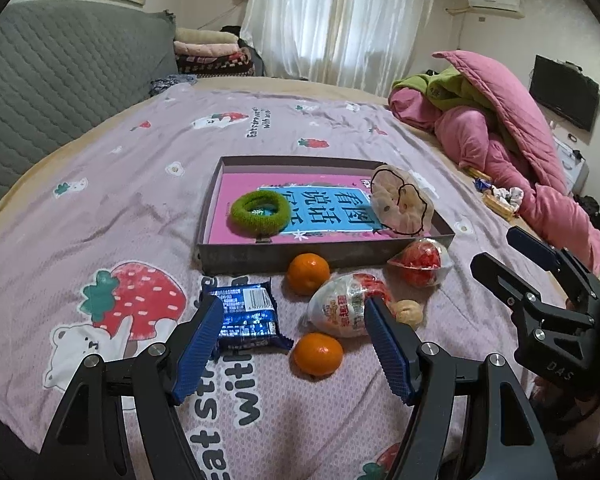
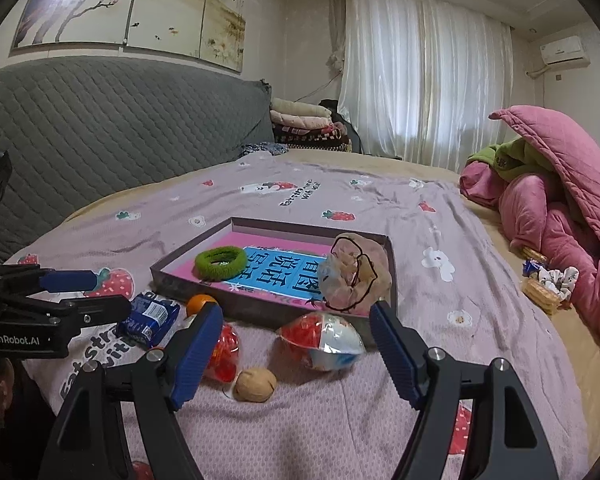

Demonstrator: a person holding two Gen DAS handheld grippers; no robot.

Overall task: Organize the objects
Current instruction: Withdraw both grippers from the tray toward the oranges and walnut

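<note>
Blue-padded fingers of the left gripper [image 1: 296, 344] stand spread and empty at lower centre, framing the round orange mandarin [image 1: 318, 355] on the lilac strawberry-print bed sheet [image 1: 100, 208]. It lies just ahead, between the fingers. The right gripper [image 2: 296, 348], equally spread, faces the red-and-white wrapped egg toy [image 2: 320, 340]. Behind both sits the shallow grey cardboard tray [image 1: 260, 256].

left gripper [image 2: 80, 292]: "GenRobot.AI" | right gripper [image 1: 512, 256]: "DAS" | bedsheet [image 1: 100, 200]: "with"
</note>
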